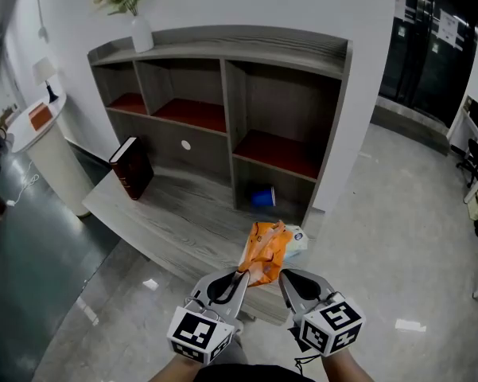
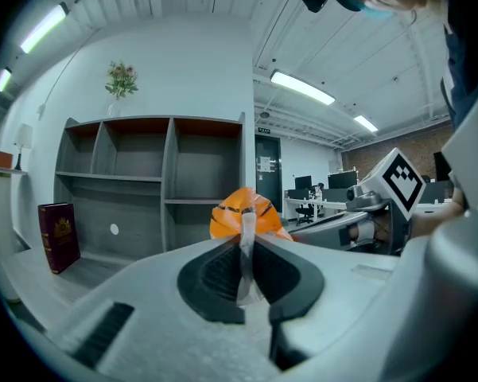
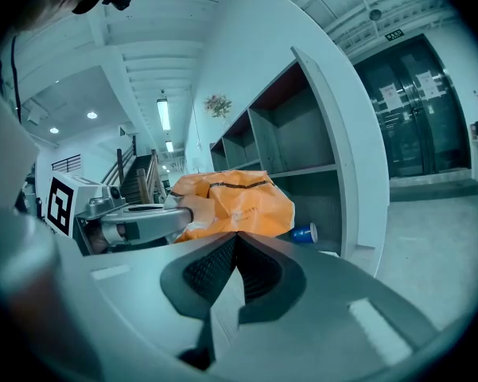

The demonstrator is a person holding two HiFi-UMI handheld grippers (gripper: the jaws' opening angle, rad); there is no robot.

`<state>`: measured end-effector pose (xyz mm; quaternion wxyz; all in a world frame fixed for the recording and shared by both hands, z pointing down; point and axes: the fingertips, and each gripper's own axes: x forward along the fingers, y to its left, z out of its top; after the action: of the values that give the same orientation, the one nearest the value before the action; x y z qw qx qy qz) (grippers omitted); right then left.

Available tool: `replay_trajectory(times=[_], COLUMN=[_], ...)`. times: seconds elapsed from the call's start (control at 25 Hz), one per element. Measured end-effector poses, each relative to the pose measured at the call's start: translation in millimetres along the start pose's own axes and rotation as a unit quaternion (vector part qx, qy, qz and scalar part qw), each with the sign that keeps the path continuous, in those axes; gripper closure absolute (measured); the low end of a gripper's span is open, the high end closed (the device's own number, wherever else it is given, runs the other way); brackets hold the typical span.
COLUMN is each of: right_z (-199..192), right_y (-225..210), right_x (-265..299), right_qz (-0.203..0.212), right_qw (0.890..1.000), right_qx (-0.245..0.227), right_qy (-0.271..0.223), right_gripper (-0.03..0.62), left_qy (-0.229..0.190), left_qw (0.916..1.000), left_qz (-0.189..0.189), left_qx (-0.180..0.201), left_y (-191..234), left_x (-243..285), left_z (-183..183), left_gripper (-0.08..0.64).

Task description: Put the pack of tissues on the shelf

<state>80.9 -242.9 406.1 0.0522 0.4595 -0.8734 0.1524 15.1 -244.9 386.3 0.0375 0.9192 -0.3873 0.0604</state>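
An orange plastic bag [image 1: 262,249] hangs between my two grippers above the front edge of the low grey platform [image 1: 167,213]. A pale pack [image 1: 297,240], seemingly the tissues, sticks out of the bag's right side. My left gripper [image 1: 240,275] is shut on a thin strip of the bag [image 2: 242,212], which runs between its pads. My right gripper [image 1: 285,278] is shut on the bag's other edge [image 3: 239,201]. The grey shelf unit [image 1: 223,62] with red-floored compartments stands ahead against the wall.
A blue cup [image 1: 262,198] lies on its side in the shelf's lowest right compartment. A dark red book [image 1: 133,168] leans on the platform at the left. A vase of flowers [image 1: 141,29] tops the shelf. A white round stand [image 1: 44,134] is at far left.
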Motion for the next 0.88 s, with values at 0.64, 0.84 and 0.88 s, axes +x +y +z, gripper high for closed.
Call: replay_trajectory(times=[0.64, 0.84, 0.88], right_z=[58.1, 72.3, 74.7], right_y=[-44.0, -54.9, -56.9], right_x=[52.8, 57.5, 59.3], right_qz=[-0.058, -0.077, -0.081], right_qw=[0.998, 0.996, 0.996], right_qx=[0.003, 0.002, 0.003], right_qy=[-0.025, -0.035, -0.037], right_gripper=[0.591, 0.591, 0.591], left_qy=[-0.026, -0.041, -0.044], left_qw=[0.9978, 0.9958, 0.9954], left_qz=[-0.057, -0.077, -0.080], left_qx=[0.020, 0.026, 0.027], left_y=[57.8, 62.2, 64.7], left_x=[64.9, 79.6, 82.5], left_z=[53.7, 70.0, 73.1], left_gripper=[0.558, 0.558, 0.558])
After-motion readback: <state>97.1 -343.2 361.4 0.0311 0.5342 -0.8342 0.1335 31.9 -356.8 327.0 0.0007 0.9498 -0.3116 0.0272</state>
